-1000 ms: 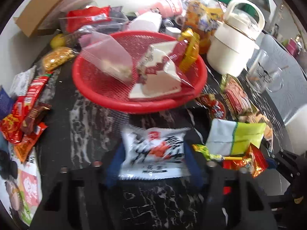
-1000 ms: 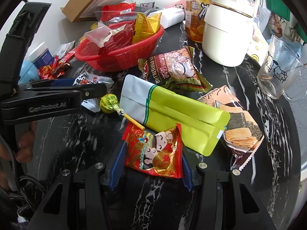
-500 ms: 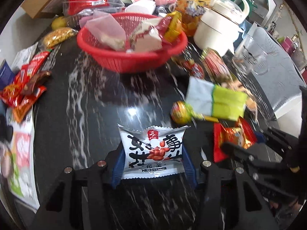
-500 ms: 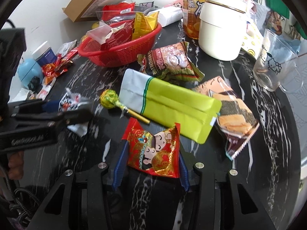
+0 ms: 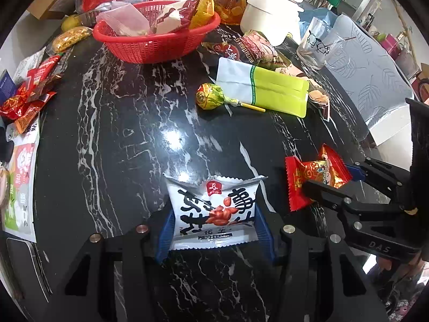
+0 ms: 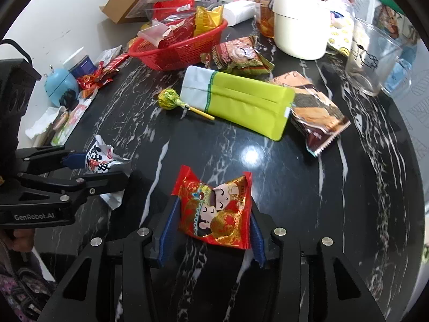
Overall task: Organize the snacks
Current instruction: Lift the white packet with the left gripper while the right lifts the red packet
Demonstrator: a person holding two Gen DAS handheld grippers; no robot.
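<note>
My left gripper (image 5: 214, 228) is shut on a white peanut packet (image 5: 214, 212) and holds it above the black marble table (image 5: 120, 134); the packet also shows in the right wrist view (image 6: 100, 159). My right gripper (image 6: 211, 228) is shut on a red cartoon snack packet (image 6: 217, 212), which also shows in the left wrist view (image 5: 313, 177). The red basket (image 5: 158, 40) with several snacks stands at the far side, well away from both grippers. A green lollipop (image 5: 211, 96) and a lime-green pouch (image 5: 268, 91) lie between.
A white kettle (image 5: 270, 16), a glass cup (image 5: 316, 45) and a brown snack packet (image 5: 249, 48) stand to the right of the basket. Red sachets (image 5: 29, 91) and a flat pack (image 5: 21, 182) lie along the left edge. A seaweed packet (image 6: 316, 115) lies right.
Both grippers have pulled back from the basket toward the near side of the table, each still holding its packet. The basket now looks farther away.
</note>
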